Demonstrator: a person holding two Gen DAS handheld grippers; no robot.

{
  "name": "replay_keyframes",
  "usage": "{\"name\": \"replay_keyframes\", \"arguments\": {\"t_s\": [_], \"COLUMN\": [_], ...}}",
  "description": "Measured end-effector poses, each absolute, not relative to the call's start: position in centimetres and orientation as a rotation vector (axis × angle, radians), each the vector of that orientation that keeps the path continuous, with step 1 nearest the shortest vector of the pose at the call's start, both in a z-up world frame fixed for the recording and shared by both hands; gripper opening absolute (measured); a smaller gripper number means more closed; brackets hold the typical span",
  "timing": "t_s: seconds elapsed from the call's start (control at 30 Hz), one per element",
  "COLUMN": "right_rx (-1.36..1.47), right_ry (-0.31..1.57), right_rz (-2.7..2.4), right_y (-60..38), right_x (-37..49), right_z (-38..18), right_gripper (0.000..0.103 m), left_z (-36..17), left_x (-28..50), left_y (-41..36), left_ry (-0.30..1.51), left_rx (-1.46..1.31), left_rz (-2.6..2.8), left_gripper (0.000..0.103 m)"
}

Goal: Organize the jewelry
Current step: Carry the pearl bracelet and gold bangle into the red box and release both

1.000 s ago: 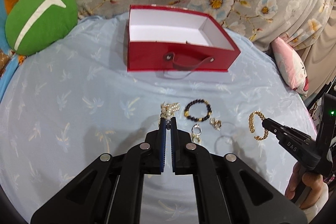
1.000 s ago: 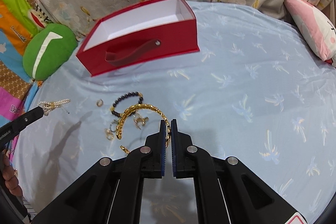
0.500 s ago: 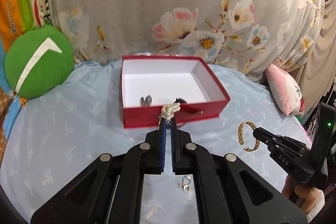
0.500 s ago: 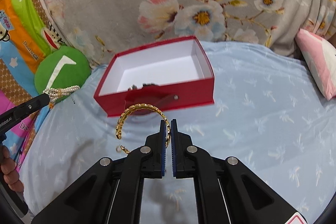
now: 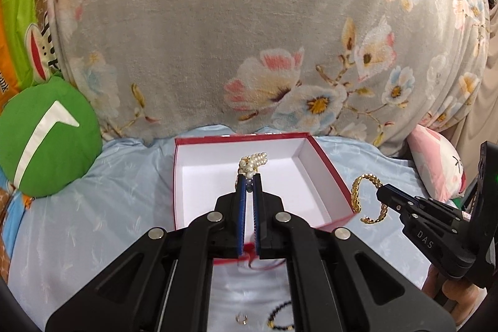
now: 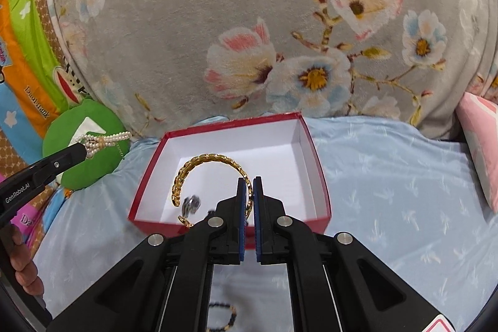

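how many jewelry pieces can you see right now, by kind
pearl bracelet: 1
gold chain bracelet: 1
dark bead bracelet: 1
small ring: 1
silvery piece in the red box: 1
total: 5

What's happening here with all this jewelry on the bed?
A person is tidying jewelry into a red box using a hand-held gripper in each hand. The left gripper is shut on a pearl bracelet, and the right gripper is shut on a gold chain bracelet; both are held up near the open box. A black bead bracelet and a small ring lie on the blue sheet.
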State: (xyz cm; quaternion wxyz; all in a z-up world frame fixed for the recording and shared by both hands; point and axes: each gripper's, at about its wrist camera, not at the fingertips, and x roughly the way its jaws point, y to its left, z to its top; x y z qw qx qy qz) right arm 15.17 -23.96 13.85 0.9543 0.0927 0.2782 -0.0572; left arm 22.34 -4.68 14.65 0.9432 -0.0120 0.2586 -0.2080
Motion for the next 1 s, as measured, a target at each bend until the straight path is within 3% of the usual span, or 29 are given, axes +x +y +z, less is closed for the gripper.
{"name": "replay_keyframes", "arguments": {"t_s": [0.5, 1.0], "right_rx": [0.185, 0.196], "right_ry": [0.595, 0.734], "right_rz": [-0.127, -0.142], "right_y": [-26.7, -27.9], "right_x": [26.2, 32.6], "right_z": [12.4, 5.3], "right_gripper": [0.004, 0.004], "left_z": [12.8, 6.9], "left_x": [33.0, 39.2], "left_y": [-9.0, -11.0], "left_ry": [0.553, 0.684], "left_rx": [0.016, 0.026], "left_rz": [-0.352, -0.315], "left_gripper": [0.003, 0.003]}}
